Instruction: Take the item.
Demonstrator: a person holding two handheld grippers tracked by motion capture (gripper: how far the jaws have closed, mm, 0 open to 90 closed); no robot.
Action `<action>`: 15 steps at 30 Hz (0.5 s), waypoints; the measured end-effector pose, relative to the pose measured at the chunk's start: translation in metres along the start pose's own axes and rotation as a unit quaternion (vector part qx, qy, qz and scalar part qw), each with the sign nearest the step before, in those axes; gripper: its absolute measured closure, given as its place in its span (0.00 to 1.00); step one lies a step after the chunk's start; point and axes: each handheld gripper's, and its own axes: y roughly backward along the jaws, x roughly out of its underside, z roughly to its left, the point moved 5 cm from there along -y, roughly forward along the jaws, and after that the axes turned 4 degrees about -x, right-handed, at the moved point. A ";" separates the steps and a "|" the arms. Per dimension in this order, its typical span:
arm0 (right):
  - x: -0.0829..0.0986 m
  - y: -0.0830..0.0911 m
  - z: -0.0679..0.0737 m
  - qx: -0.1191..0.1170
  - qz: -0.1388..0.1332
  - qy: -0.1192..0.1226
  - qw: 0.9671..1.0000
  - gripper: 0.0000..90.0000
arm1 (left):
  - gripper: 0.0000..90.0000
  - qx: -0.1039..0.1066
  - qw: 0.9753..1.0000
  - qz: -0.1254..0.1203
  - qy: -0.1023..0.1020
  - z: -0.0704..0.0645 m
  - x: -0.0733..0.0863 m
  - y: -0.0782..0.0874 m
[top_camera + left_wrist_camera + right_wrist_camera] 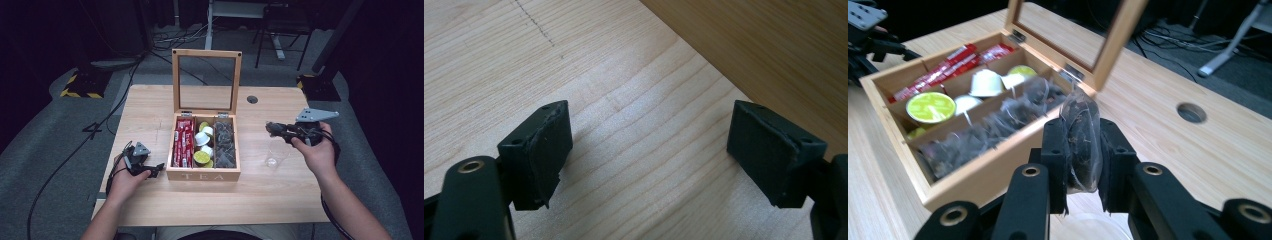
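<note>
A wooden tea box [203,175] [979,177] stands mid-table with its glass lid upright. It holds red sachets [183,141], green and white capsules [203,145] [931,107] and dark tea bags [224,145] [993,125]. My right gripper [272,128] [1083,165] is shut on a clear tea bag [1081,135] of dark leaves, held above a clear glass cup [275,153] right of the box. My left gripper [158,169] [651,152] rests open on the table [634,150] at the box's left side, nothing between its jaws.
A round cable hole [252,99] [1191,112] is in the table behind the box on the right. The table's front edge [210,220] is close to the person. Dark floor, cables and chair legs lie beyond the table.
</note>
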 end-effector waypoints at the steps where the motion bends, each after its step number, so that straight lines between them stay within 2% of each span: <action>1: 0.002 0.003 -0.002 0.003 0.002 -0.001 1.000 0.85 | 0.21 0.000 1.000 0.000 0.000 0.000 0.000 0.000; 8: 0.018 0.018 -0.013 0.026 0.011 -0.011 1.000 0.85 | 0.20 0.000 1.000 -0.001 0.005 -0.001 0.000 -0.001; 15: 0.035 0.024 -0.020 0.031 0.006 -0.030 0.999 0.85 | 0.20 -0.002 1.000 0.001 0.005 -0.001 0.000 0.000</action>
